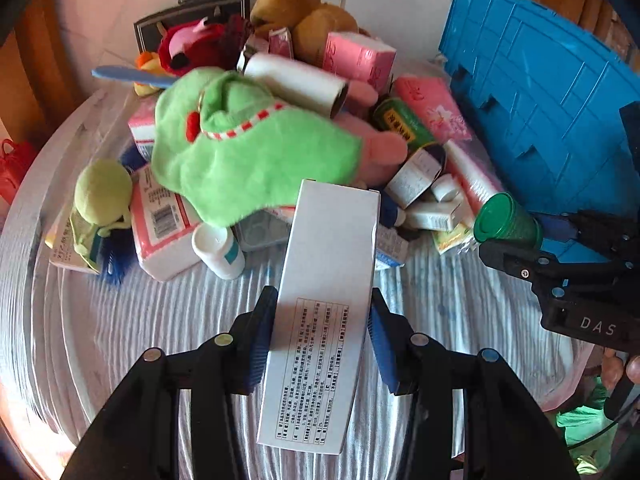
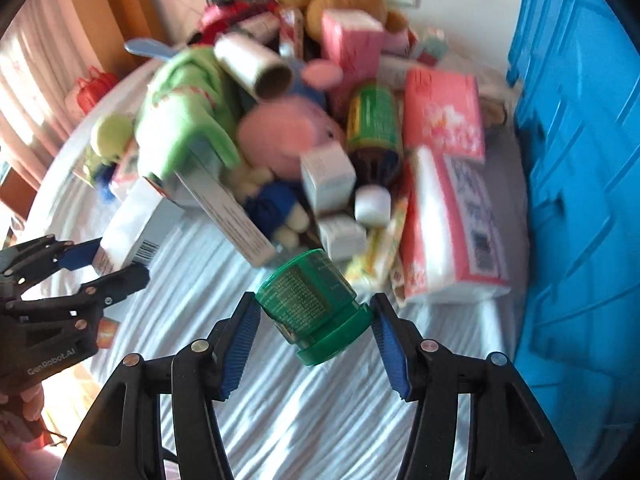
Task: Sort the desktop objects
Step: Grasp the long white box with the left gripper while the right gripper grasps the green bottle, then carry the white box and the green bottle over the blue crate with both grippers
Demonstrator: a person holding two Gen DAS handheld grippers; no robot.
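My left gripper (image 1: pixel 322 332) is shut on a long white box (image 1: pixel 324 312) with printed text, held above the striped cloth. My right gripper (image 2: pixel 314 332) is shut on a green plastic jar (image 2: pixel 312 304), lid end toward the camera. The jar also shows in the left wrist view (image 1: pixel 508 220), in the right gripper at the right edge. The left gripper with its white box (image 2: pixel 128 236) shows at the left of the right wrist view. A pile of objects lies behind: a green plush (image 1: pixel 240 148), a pink plush (image 2: pixel 288 128), a white roll (image 1: pixel 296 80), pink boxes (image 1: pixel 360 56).
A blue plastic crate (image 1: pixel 540 92) stands at the right, also in the right wrist view (image 2: pixel 580 160). A brown teddy (image 1: pixel 296 8), a green can (image 1: pixel 400 120), small white bottles (image 1: pixel 218 246) and pink tissue packs (image 2: pixel 444 216) crowd the round table's (image 1: pixel 60 320) back half.
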